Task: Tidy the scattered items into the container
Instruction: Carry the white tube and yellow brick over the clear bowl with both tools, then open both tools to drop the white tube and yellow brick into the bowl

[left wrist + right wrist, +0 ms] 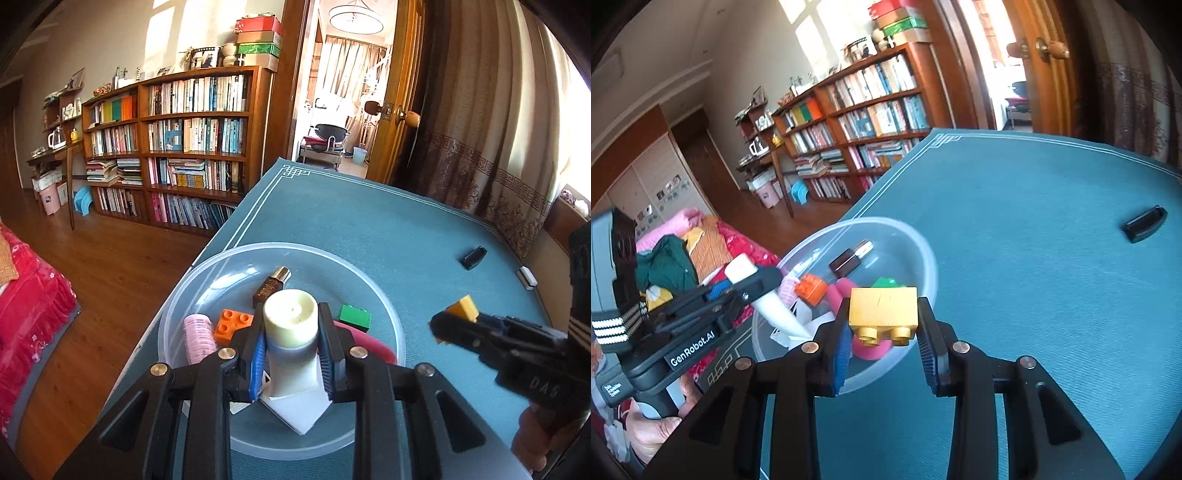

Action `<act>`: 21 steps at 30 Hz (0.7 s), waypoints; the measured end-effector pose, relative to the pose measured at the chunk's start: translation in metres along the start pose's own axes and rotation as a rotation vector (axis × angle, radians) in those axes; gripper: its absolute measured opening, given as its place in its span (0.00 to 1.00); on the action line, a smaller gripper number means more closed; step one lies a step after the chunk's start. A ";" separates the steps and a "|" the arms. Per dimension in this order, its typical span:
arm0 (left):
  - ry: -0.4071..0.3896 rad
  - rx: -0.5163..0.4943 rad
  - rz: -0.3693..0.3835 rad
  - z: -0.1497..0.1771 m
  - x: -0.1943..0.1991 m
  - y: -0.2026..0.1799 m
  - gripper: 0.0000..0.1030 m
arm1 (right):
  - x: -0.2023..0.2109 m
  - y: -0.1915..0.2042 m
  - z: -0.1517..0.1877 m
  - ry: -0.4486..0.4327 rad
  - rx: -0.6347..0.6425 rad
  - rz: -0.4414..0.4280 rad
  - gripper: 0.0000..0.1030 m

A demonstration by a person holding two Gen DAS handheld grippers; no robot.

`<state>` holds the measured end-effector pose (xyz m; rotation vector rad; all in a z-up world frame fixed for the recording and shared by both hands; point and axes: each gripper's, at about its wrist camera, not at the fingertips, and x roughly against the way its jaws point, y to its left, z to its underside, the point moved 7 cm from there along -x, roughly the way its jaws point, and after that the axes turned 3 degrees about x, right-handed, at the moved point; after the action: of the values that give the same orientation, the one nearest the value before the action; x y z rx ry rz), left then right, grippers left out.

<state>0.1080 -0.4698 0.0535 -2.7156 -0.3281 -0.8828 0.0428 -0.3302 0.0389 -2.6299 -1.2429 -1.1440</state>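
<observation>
my right tool (882, 332) is clamped on a yellow brick (882, 312), studs pointing back toward me, held in the air just at the near rim of the clear bowl (923, 254). the bowl lies straight ahead of and below the brick, so the coming move looks like a short reach forward over the rim and a release. the brick's long side runs across between my fingers.

my left tool (291, 332) is clamped on a white tube (291, 354), cap end pointing away from me, its long axis running forward over the bowl's middle. it is already above the bowl (373, 284), so it is the nearer of the two to dropping.

inside the bowl i can see an orange brick (232, 325), a green brick (355, 318), a pink roll (199, 336), a small dark brown bottle (271, 286) and something pink-red under my fingers. the left tool and its tube crowd the bowl's left half, so i judge the free room for the yellow brick is on the right, near the green brick.

the bowl sits at the left edge of the blue-green surface (1034, 258). still out, toward the right edge, are a small black piece (474, 257) and a white piece with a black band (528, 277), both well apart from the bowl.
</observation>
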 end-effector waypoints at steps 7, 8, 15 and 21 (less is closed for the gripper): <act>0.004 0.009 0.020 -0.005 -0.010 0.004 0.27 | -0.019 0.016 0.004 0.032 0.015 -0.006 0.34; 0.005 0.012 0.021 -0.005 -0.011 0.005 0.28 | -0.021 0.017 0.005 0.036 0.015 -0.005 0.34; 0.019 0.047 0.025 -0.009 -0.020 0.013 0.29 | -0.039 0.022 0.003 0.051 0.021 0.008 0.34; 0.003 0.071 0.026 -0.010 -0.021 0.020 0.78 | -0.051 0.019 0.003 0.067 0.013 0.013 0.34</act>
<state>0.0923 -0.4946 0.0448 -2.6475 -0.3172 -0.8513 0.0366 -0.3760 0.0105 -2.5634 -1.2153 -1.2075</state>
